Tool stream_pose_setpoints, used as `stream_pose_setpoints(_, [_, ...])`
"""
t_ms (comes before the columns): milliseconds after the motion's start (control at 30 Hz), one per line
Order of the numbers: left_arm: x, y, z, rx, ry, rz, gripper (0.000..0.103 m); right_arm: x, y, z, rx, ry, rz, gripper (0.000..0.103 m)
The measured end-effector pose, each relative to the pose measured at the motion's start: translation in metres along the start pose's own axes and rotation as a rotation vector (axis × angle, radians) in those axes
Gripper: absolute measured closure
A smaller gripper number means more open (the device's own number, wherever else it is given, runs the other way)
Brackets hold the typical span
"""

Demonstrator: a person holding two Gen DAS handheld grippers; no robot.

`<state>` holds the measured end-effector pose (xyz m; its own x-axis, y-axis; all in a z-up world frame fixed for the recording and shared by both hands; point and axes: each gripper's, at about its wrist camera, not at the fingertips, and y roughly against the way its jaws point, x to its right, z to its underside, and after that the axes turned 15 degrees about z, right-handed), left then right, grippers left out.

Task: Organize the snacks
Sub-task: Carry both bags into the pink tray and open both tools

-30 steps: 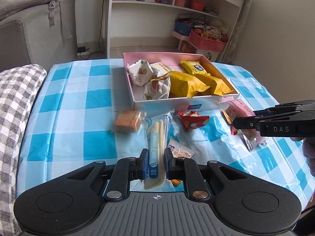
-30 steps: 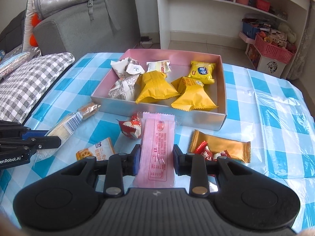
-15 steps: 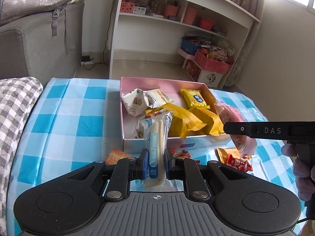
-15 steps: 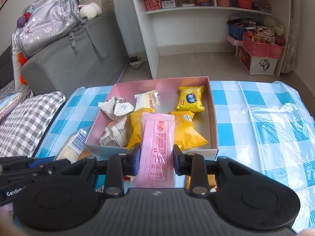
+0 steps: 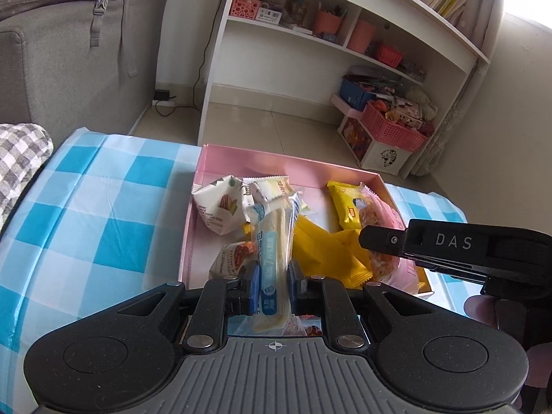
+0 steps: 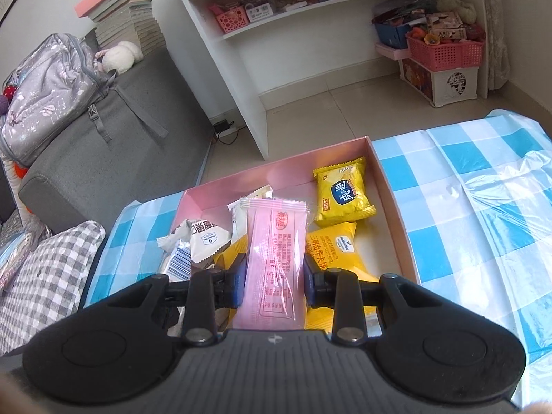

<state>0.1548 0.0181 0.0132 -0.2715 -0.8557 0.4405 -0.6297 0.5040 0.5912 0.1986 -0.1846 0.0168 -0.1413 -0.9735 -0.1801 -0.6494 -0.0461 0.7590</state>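
A pink box (image 5: 262, 160) (image 6: 272, 172) stands on the blue-checked table and holds several wrapped snacks, yellow packets (image 6: 341, 191) and white ones (image 5: 217, 207) among them. My left gripper (image 5: 273, 284) is shut on a long clear-wrapped white stick snack (image 5: 274, 241), held over the box's near left part. My right gripper (image 6: 274, 283) is shut on a flat pink packet (image 6: 276, 252), also over the box. In the left wrist view the right gripper (image 5: 372, 241) reaches in from the right with the pink packet (image 5: 383, 258) hanging from it.
The checked tablecloth (image 5: 86, 214) (image 6: 483, 207) spreads left and right of the box. A grey checked cushion (image 6: 45, 276) and a grey sofa (image 6: 103, 145) lie to the left. Beyond the table stand white shelves (image 5: 310, 51) and pink baskets (image 6: 445, 48).
Both grippers have carried their snacks forward from over the loose snacks on the table to above the pink box. The loose table snacks have dropped out of view.
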Motion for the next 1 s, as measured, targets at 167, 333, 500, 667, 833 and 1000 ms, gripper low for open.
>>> stream_pose_setpoints(167, [0.002, -0.017, -0.009, 0.004, -0.056, -0.016, 0.089, -0.004, -0.022, -0.003, -0.009, 0.007, 0.017, 0.074])
stream_pose_setpoints(333, [-0.002, -0.036, -0.025, -0.004, -0.084, -0.032, 0.088, -0.007, -0.038, -0.007, -0.01, -0.005, 0.027, 0.074])
stream_pose_setpoints(500, [-0.006, -0.053, -0.04, -0.006, -0.104, -0.026, 0.088, -0.01, -0.046, -0.011, 0.004, -0.019, 0.031, 0.074])
stream_pose_setpoints(667, [-0.004, -0.064, -0.046, -0.015, -0.135, -0.009, 0.083, -0.006, -0.049, -0.015, 0.015, -0.056, 0.019, 0.071])
stream_pose_setpoints(833, [-0.003, -0.063, -0.043, -0.002, -0.143, 0.012, 0.08, 0.001, -0.045, -0.018, 0.031, -0.086, 0.021, 0.069])
stream_pose_setpoints(1000, [-0.004, -0.055, -0.038, -0.003, -0.13, 0.032, 0.061, 0.005, -0.035, -0.024, 0.055, -0.097, 0.047, 0.05])
